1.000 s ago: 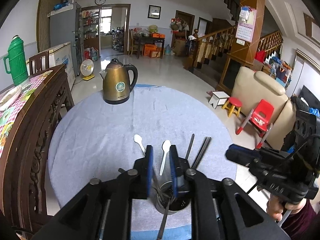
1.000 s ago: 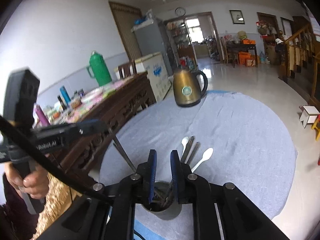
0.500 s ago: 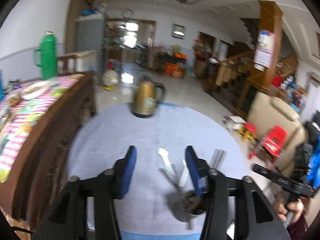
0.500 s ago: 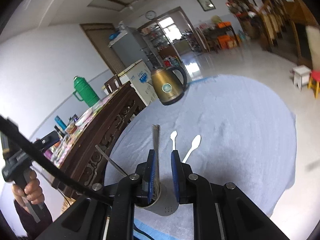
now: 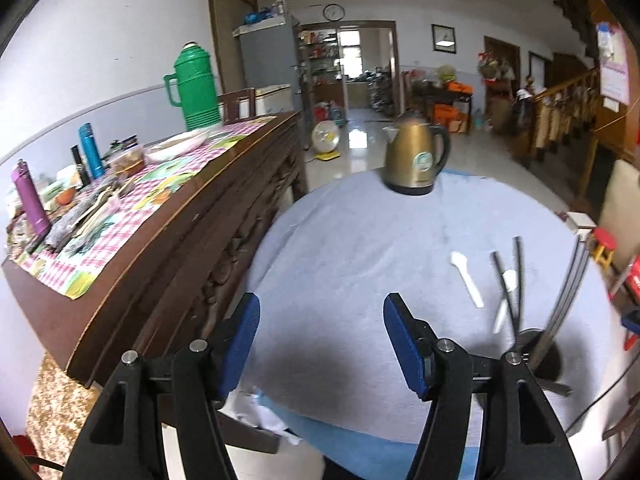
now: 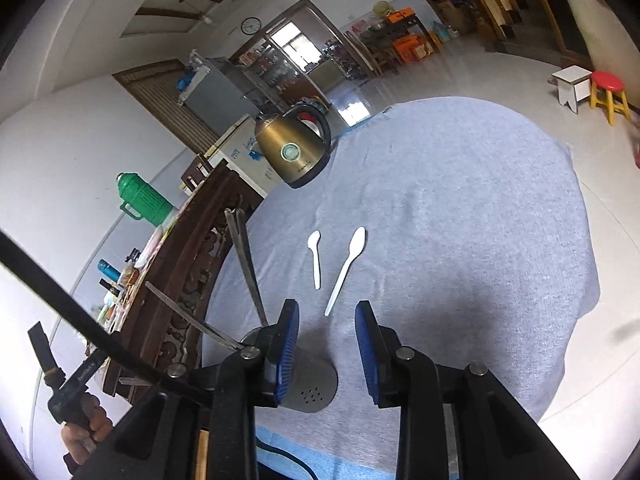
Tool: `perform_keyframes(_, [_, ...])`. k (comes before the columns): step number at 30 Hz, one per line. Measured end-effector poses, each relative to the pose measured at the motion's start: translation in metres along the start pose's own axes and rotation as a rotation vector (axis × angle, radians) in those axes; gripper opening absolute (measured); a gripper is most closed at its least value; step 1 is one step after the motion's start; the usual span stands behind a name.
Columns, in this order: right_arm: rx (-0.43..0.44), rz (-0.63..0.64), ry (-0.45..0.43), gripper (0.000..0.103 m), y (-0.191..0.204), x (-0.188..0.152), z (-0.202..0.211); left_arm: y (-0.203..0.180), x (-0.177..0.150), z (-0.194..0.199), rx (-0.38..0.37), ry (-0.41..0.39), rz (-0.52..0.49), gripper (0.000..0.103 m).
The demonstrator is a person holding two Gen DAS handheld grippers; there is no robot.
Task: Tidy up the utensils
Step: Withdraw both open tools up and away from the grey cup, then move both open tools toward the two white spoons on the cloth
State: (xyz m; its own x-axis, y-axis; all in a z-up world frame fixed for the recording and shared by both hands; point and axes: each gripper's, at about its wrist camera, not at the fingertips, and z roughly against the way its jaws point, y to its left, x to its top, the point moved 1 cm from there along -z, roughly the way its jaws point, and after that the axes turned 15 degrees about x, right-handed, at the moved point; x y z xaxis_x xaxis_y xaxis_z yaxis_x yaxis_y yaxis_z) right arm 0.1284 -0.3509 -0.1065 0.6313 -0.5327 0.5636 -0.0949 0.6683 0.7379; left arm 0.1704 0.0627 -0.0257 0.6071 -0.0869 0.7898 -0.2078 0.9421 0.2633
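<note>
Two white spoons (image 6: 336,264) lie centre frame on blue-grey tablecloth (image 6: 460,240), right wrist view. Lower left: metal utensil holder (image 6: 308,388) with chopsticks (image 6: 246,268), touching left finger of right gripper (image 6: 327,350), fingers apart, empty. Upper left: gold kettle (image 6: 294,148), green thermos (image 6: 144,200). Left gripper (image 5: 320,344) fingers wide apart, empty.
</note>
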Motion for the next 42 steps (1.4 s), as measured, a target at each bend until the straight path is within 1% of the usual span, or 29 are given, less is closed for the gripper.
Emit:
perform_keyframes(4, [-0.005, -0.009, 0.007, 0.031, -0.003, -0.001, -0.002, 0.007, -0.002, 0.001, 0.053, -0.023, 0.003, 0.066])
perform_keyframes(7, [-0.01, -0.017, 0.014, 0.031, -0.005, -0.004, -0.005, 0.007, -0.003, 0.004, 0.09, -0.048, -0.009, 0.068])
perform_keyframes(9, [-0.011, -0.023, 0.019, 0.031, -0.006, -0.005, -0.007, 0.006, -0.003, 0.004, 0.104, -0.059, -0.019, 0.068])
perform_keyframes(15, [-0.015, -0.026, 0.026, 0.031, -0.006, -0.006, -0.01, 0.005, -0.005, 0.002, 0.105, -0.057, -0.026, 0.068])
perform_keyframes(21, [-0.023, -0.04, 0.036, 0.031, -0.008, -0.008, -0.015, 0.008, -0.007, -0.006, 0.115, -0.036, -0.015, 0.068])
perform_keyframes(30, [-0.025, -0.052, 0.067, 0.031, -0.01, -0.012, -0.028, 0.008, -0.016, -0.018, 0.139, -0.01, -0.03, 0.068])
perform_keyframes(42, [-0.03, -0.067, 0.086, 0.031, -0.014, -0.015, -0.039, -0.003, -0.029, -0.032, 0.132, 0.041, -0.066, 0.068])
